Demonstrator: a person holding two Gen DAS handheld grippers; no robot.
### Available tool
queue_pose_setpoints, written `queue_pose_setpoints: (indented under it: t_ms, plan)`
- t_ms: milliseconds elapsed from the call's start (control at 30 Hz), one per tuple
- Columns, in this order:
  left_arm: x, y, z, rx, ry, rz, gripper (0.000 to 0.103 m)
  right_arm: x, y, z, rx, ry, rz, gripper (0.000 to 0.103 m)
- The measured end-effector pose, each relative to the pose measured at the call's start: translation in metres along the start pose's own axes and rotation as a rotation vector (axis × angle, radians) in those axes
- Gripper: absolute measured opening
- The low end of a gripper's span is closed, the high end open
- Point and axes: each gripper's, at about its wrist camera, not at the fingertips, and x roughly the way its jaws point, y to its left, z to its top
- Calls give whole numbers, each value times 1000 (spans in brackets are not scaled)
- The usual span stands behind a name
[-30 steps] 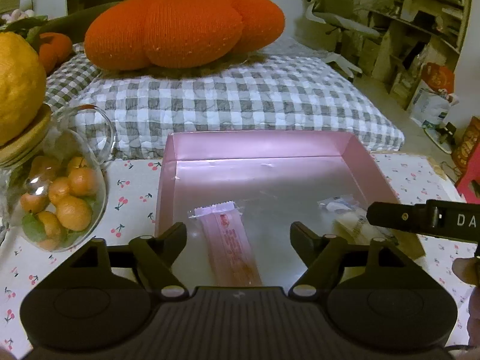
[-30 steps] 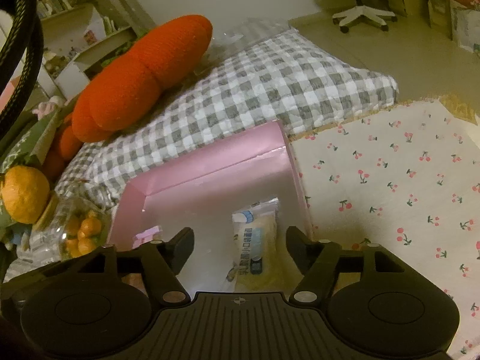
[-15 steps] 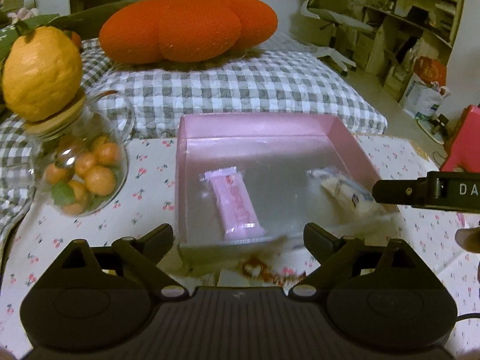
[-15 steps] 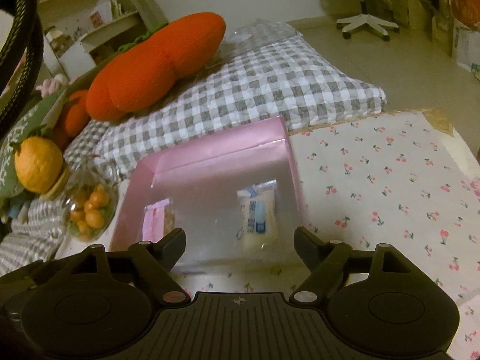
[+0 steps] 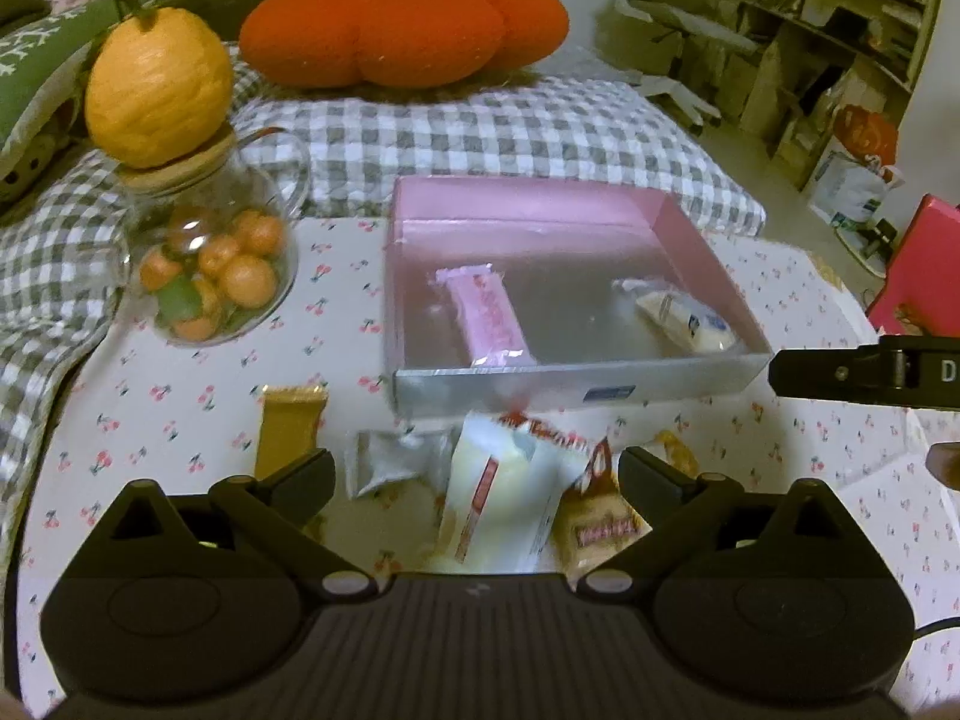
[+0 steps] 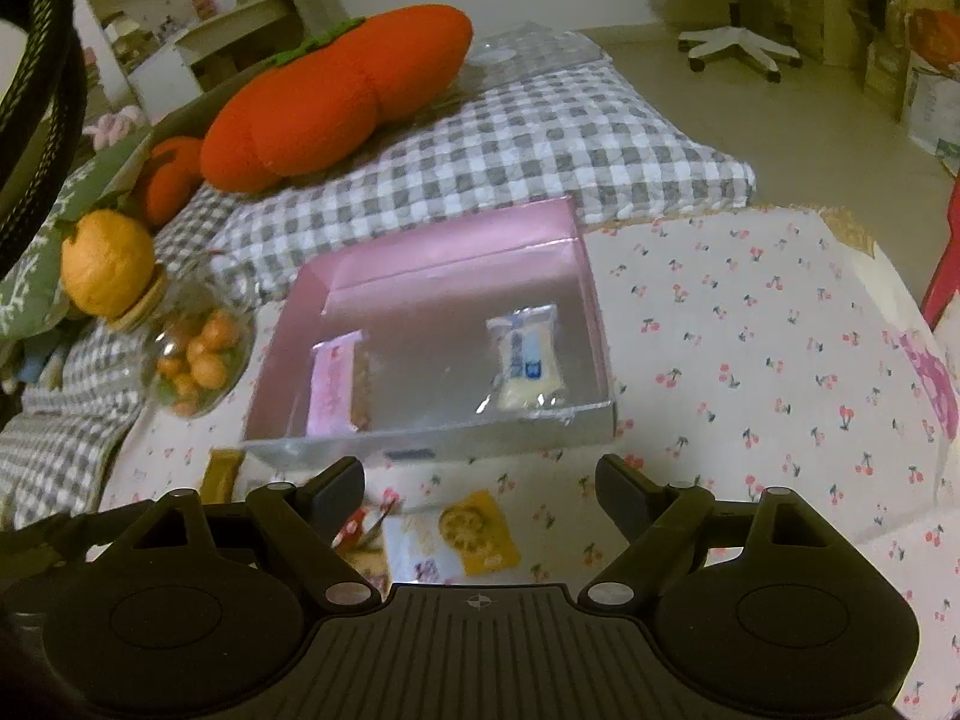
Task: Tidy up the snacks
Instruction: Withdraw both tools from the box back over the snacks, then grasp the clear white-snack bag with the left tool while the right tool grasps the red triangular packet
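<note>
A pink box (image 5: 528, 204) (image 6: 588, 276) on the cherry-print cloth holds a pink bar (image 5: 489, 318) (image 6: 330, 384) at its left and a white-and-blue packet (image 5: 684, 318) (image 6: 528, 360) at its right. In front of the box lie loose snacks: a gold bar (image 5: 291, 429), a silver packet (image 5: 390, 459), a white packet with a red stripe (image 5: 504, 498), a brown-and-red packet (image 5: 600, 516) and a yellow packet (image 6: 477, 531). My left gripper (image 5: 477, 474) hovers over that pile, jaws opening, nothing held. My right gripper (image 6: 480, 489) is above the yellow packet, jaws opening, nothing between them.
A glass jar of small oranges (image 5: 210, 276) (image 6: 192, 360) with a big orange fruit (image 5: 156, 84) on its lid stands left of the box. Behind are a checked cushion (image 5: 510, 126) and an orange pumpkin pillow (image 5: 408, 30). The right gripper's finger (image 5: 864, 369) shows in the left view.
Both grippers pulled back from inside the box and opened wider. The pink bar and the white-and-blue packet stay in the box; the loose snack pile has come into view.
</note>
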Motion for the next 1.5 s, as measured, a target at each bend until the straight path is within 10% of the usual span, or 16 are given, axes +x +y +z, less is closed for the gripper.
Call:
queue_pose_setpoints:
  t_ms: [1100, 1500]
  plan:
    - [-20, 36, -78, 120, 19, -12, 102, -9, -1, -83, -175, 87, -11, 87]
    - [-9, 0, -87, 445, -43, -130, 81, 8, 14, -94, -150, 164, 48, 87]
